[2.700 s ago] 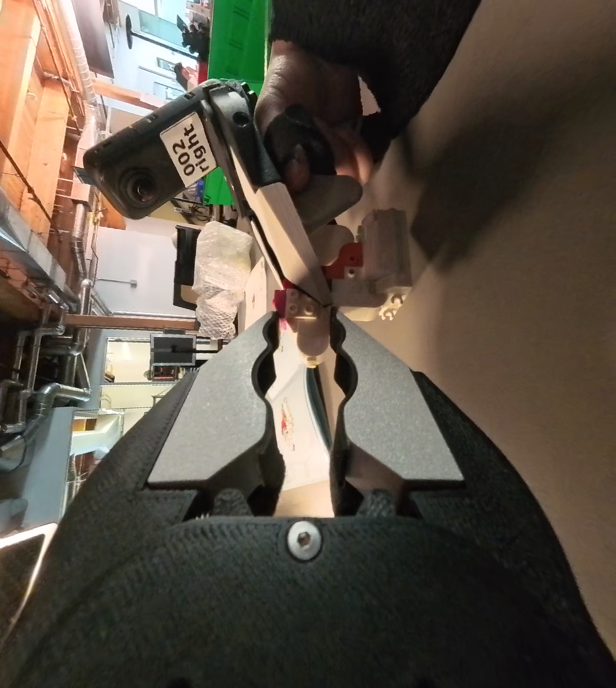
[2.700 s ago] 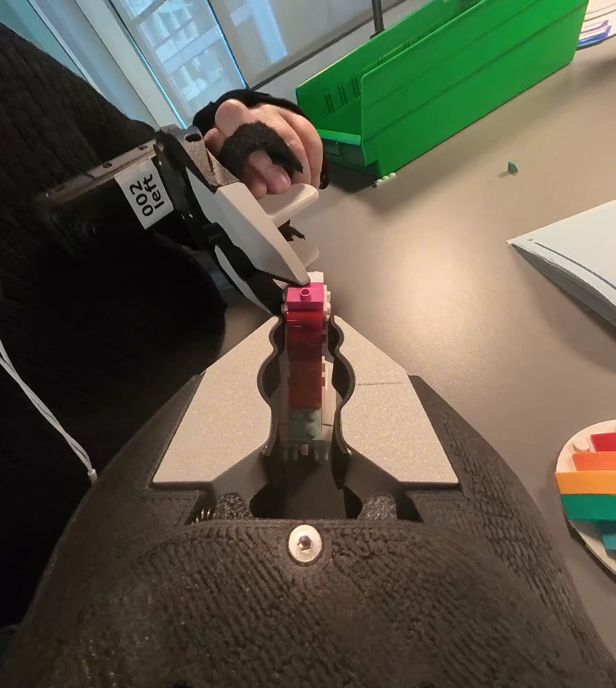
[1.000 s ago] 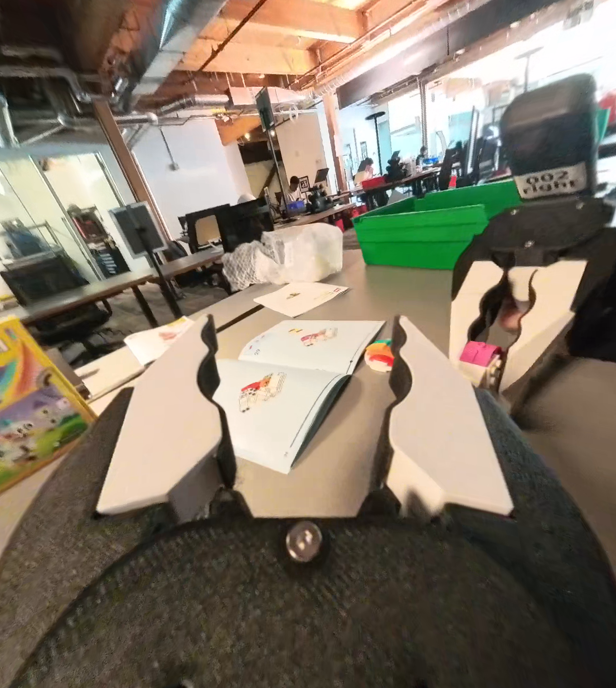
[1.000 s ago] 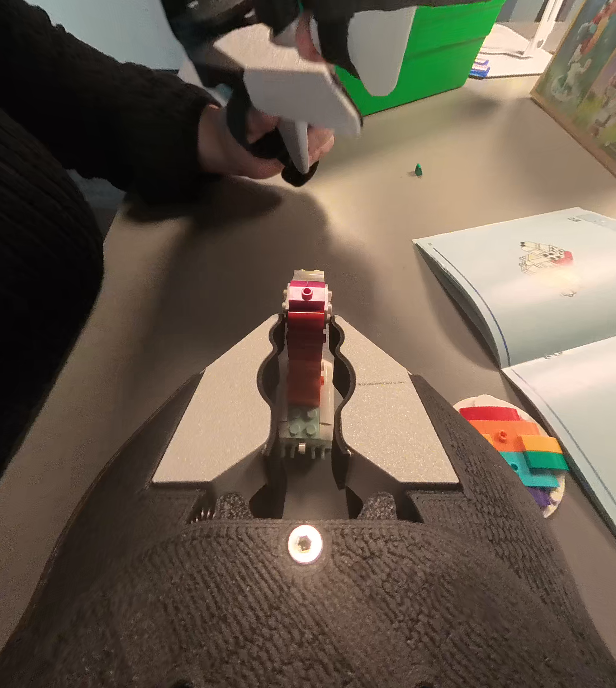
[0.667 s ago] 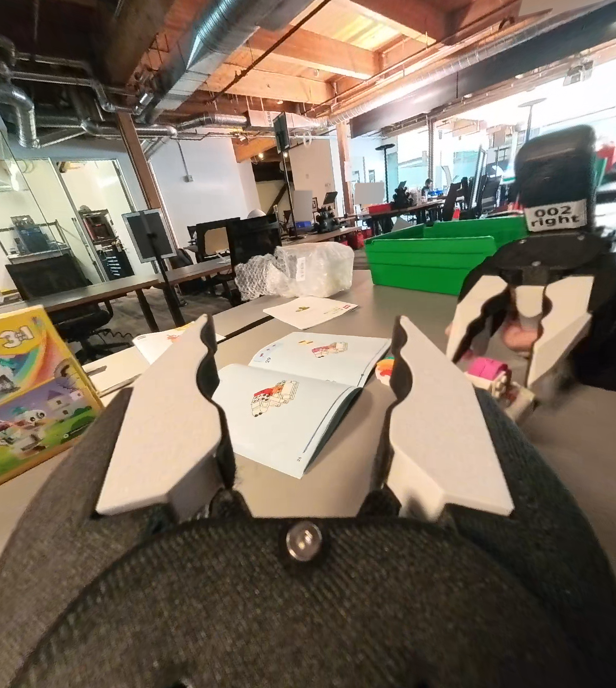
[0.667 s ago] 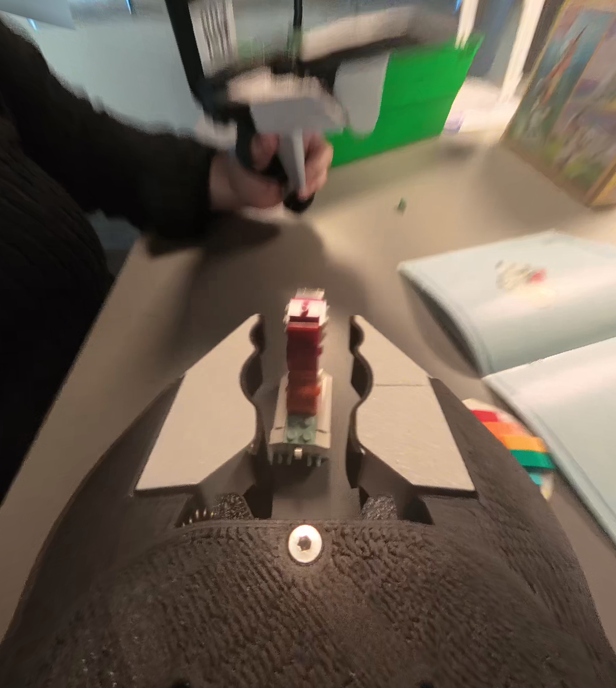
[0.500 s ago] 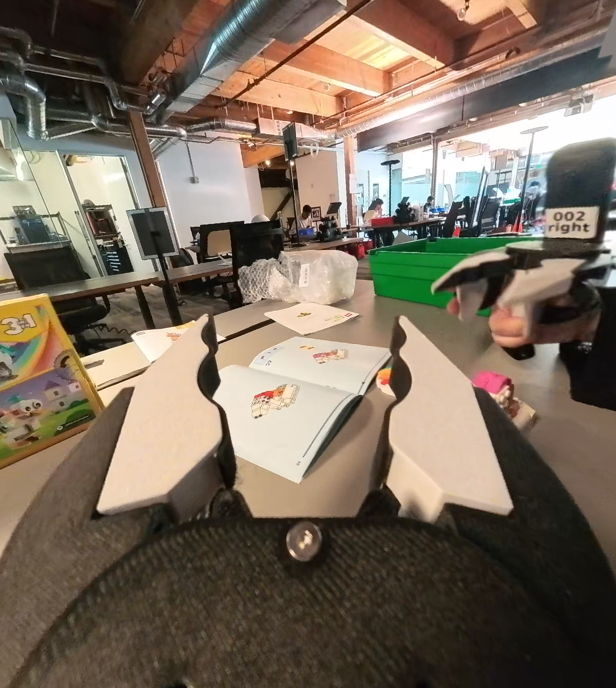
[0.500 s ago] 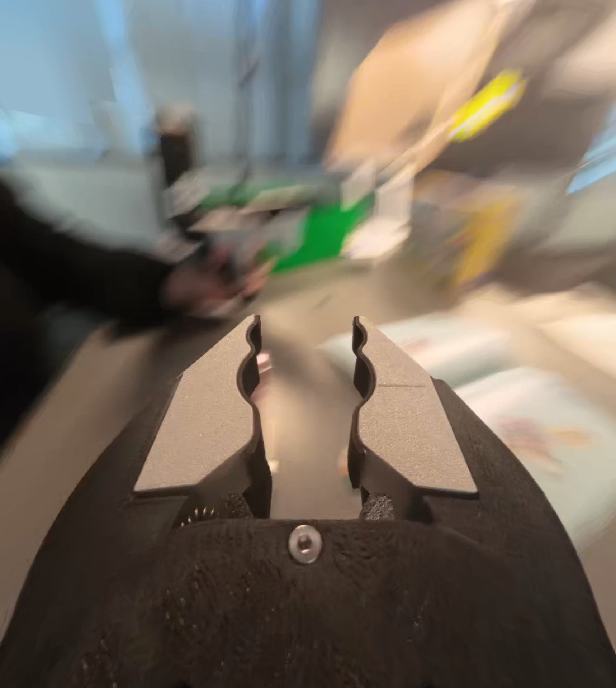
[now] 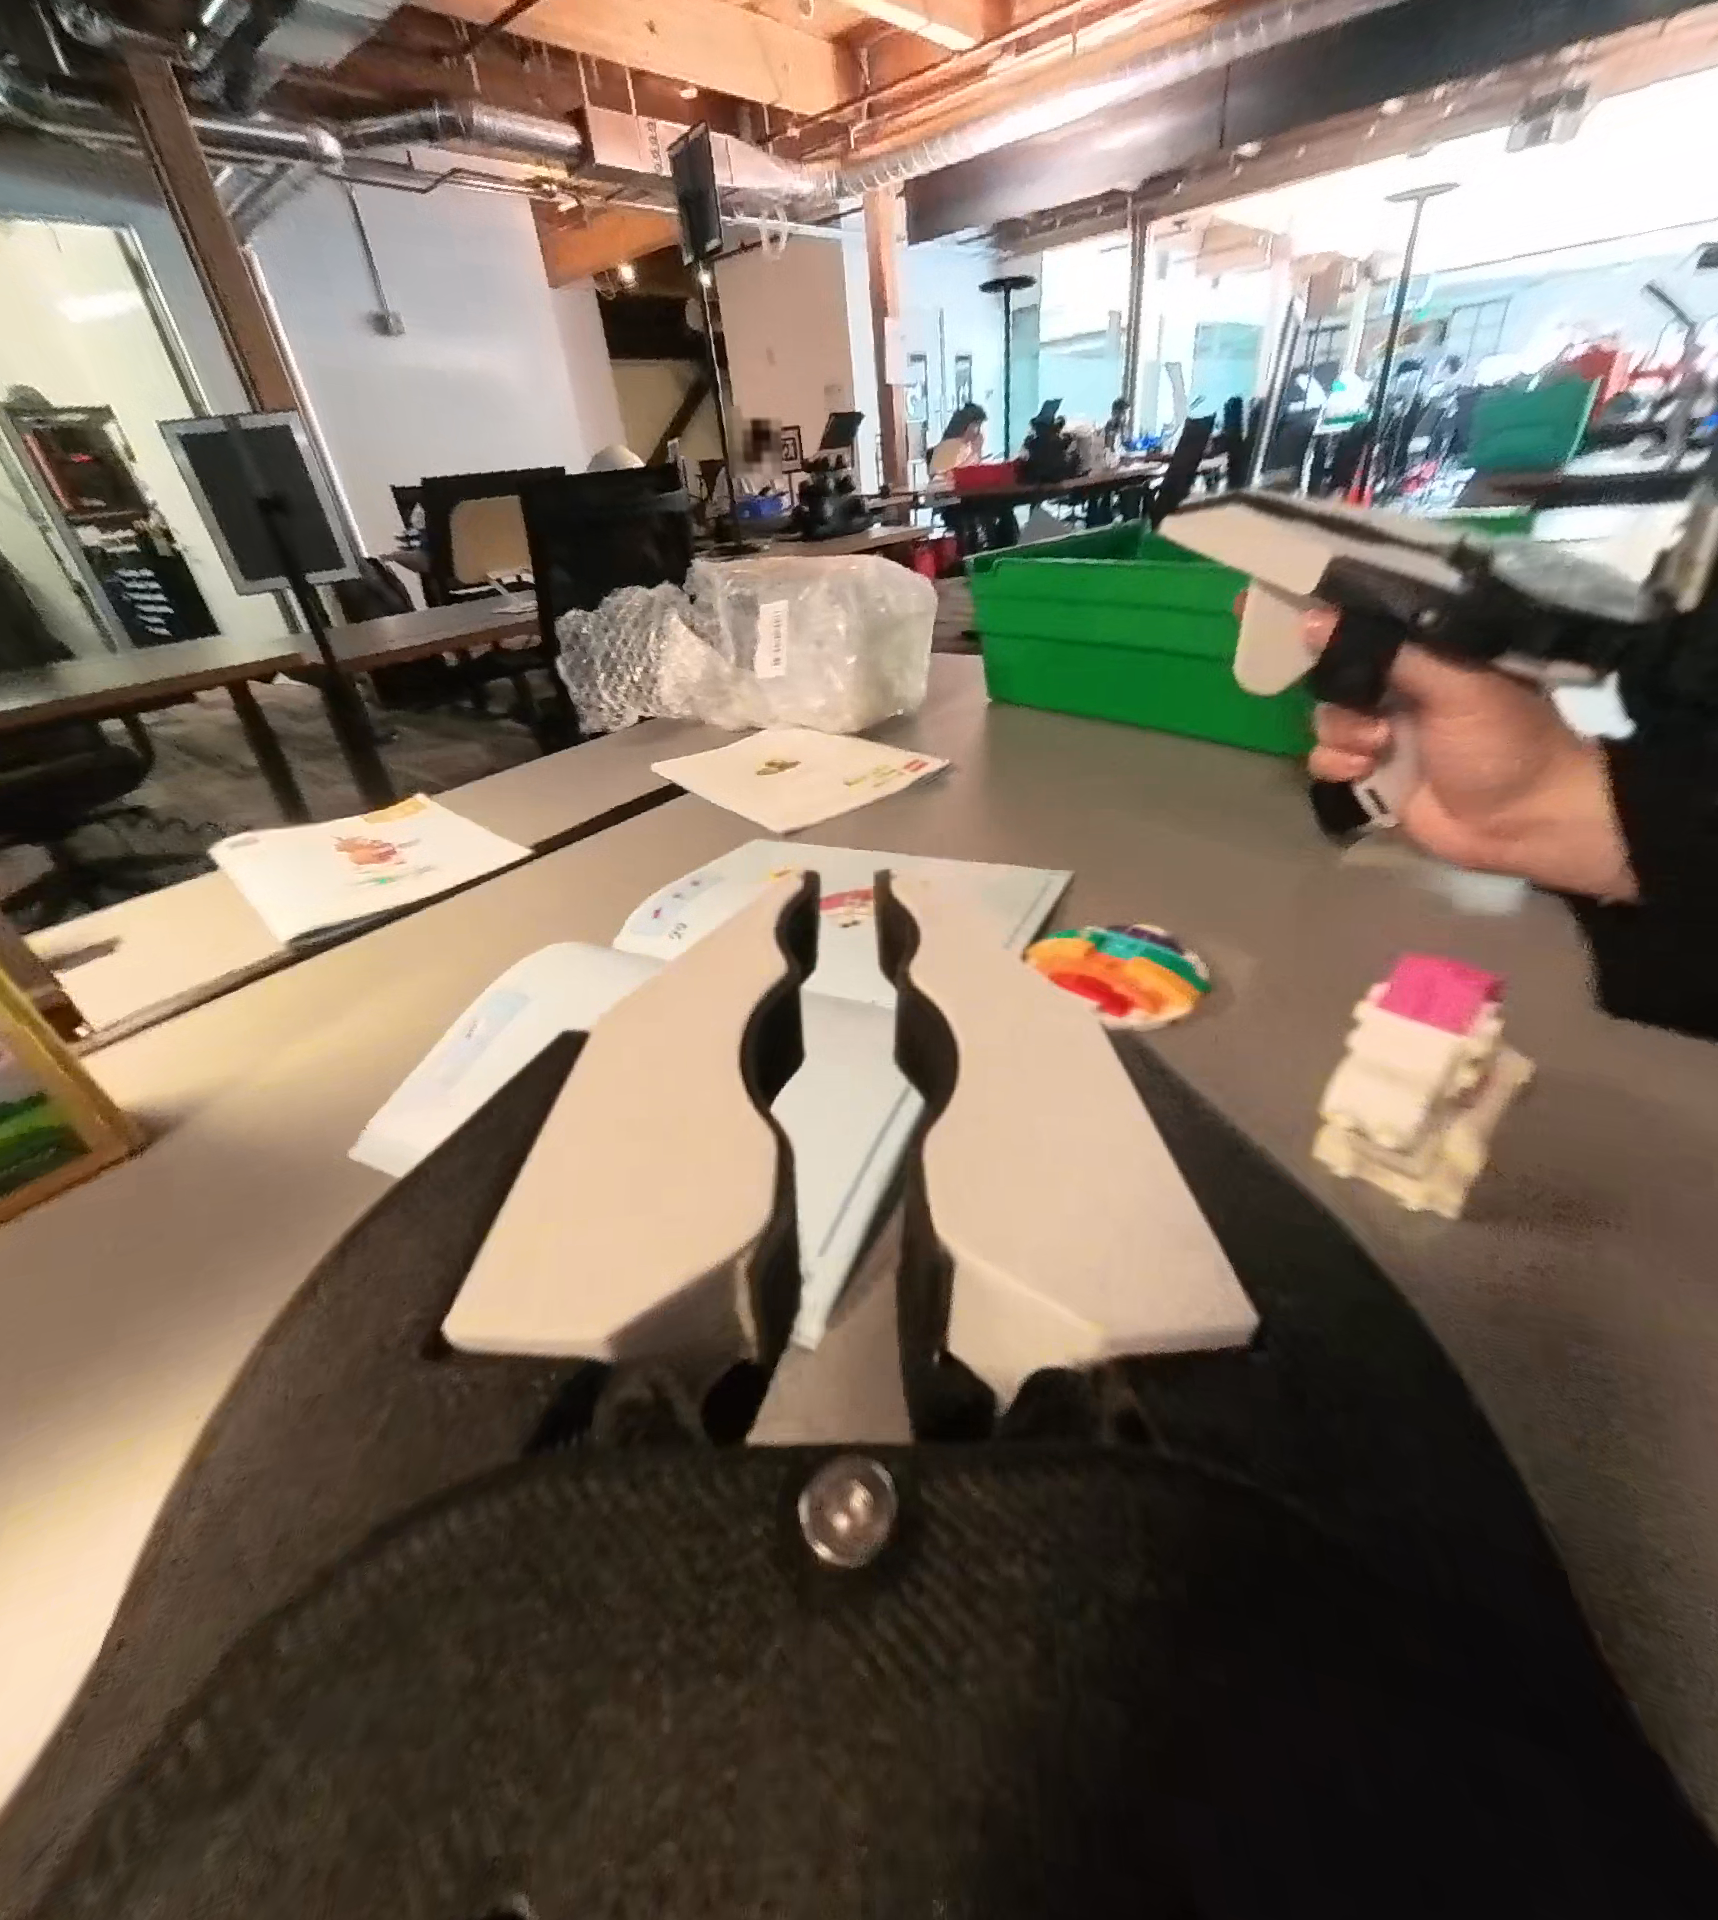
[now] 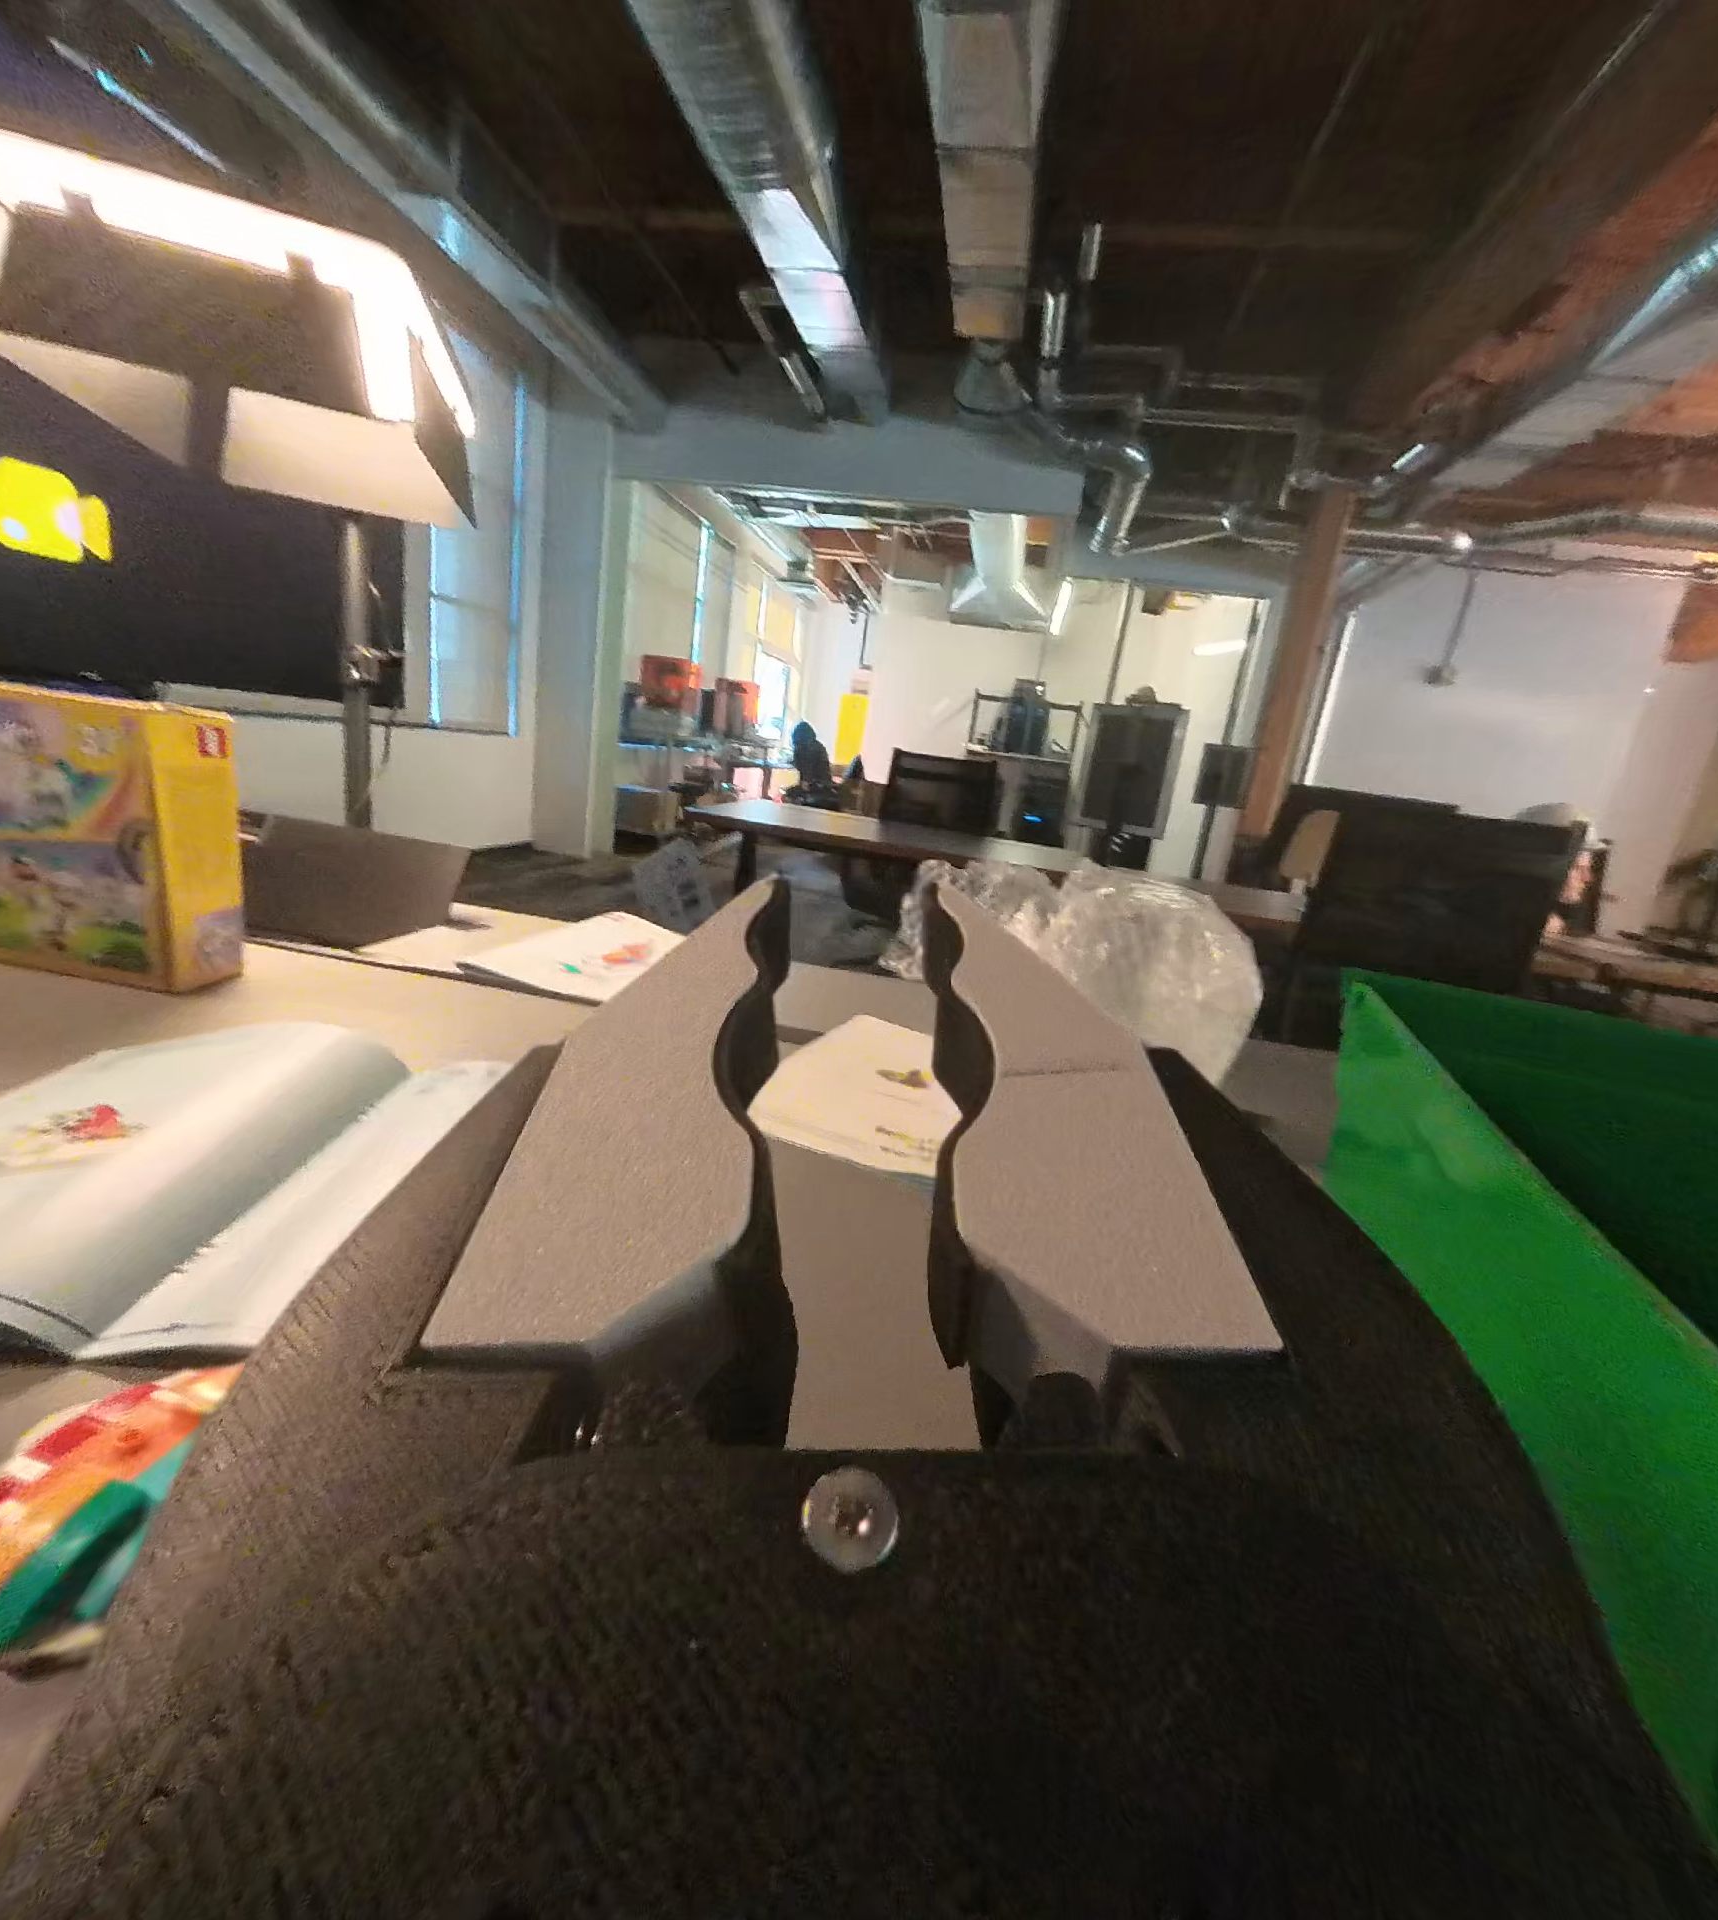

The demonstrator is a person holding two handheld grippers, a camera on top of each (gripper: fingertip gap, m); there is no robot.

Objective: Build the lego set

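Note:
The lego build (image 9: 1416, 1091), a white stack with a pink top, stands by itself on the grey table (image 9: 1457, 1351), to the right of my left gripper. My left gripper (image 9: 847, 878) is low over the table, empty, its jaws almost together. My right gripper (image 10: 855, 888) is empty, its jaws a narrow gap apart. It is held in the air above and behind the build, as the left wrist view (image 9: 1219, 592) shows. A round white plate with rainbow bricks (image 9: 1120, 961) lies left of the build and also shows in the right wrist view (image 10: 44, 1496).
An open instruction booklet (image 9: 626, 1039) lies ahead of my left gripper. A green bin (image 10: 1561, 1247) stands close on the right of my right gripper. A yellow set box (image 10: 55, 831), a leaflet (image 9: 803, 764) and a bubble-wrap bag (image 9: 782, 644) sit farther back. My right fingertips sit around 25 centimetres from my left ones.
My right gripper let go of the build, which now stands on the table, then lifted and swung toward the green bin. My left gripper's jaws went from wide open to almost together.

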